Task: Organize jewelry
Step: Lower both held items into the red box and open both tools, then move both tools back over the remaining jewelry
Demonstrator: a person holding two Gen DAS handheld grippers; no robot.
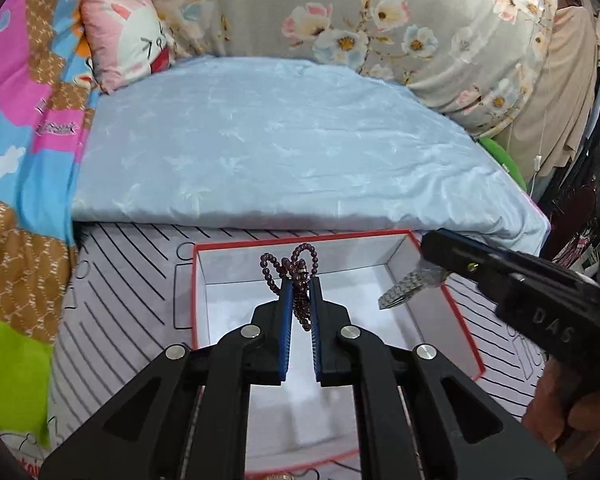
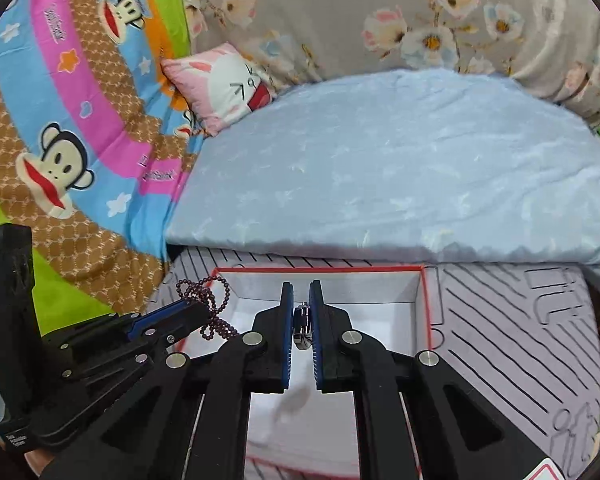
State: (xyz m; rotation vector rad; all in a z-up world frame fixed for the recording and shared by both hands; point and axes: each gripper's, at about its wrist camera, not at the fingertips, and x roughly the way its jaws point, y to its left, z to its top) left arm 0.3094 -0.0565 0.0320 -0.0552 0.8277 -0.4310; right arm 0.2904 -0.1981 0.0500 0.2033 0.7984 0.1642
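My left gripper (image 1: 301, 286) is shut on a dark red bead necklace (image 1: 296, 268) and holds it above the open red-rimmed white box (image 1: 462, 320). The beads loop above and hang between the pads. My right gripper (image 2: 301, 294) is shut on a silver metal watch (image 2: 302, 326) above the same box (image 2: 427, 300). In the left wrist view the right gripper (image 1: 432, 258) comes in from the right with the watch band (image 1: 406, 286) hanging over the box. In the right wrist view the left gripper (image 2: 198, 306) shows at the left with the beads (image 2: 216, 320) dangling.
The box sits on a grey striped sheet (image 1: 132, 300). A folded light blue quilt (image 1: 284, 152) lies behind it. A pink cartoon pillow (image 1: 132, 46), a floral quilt (image 1: 380, 20) and a colourful monkey-print blanket (image 2: 68, 152) surround the bed. Clothes hang at the right (image 1: 572, 120).
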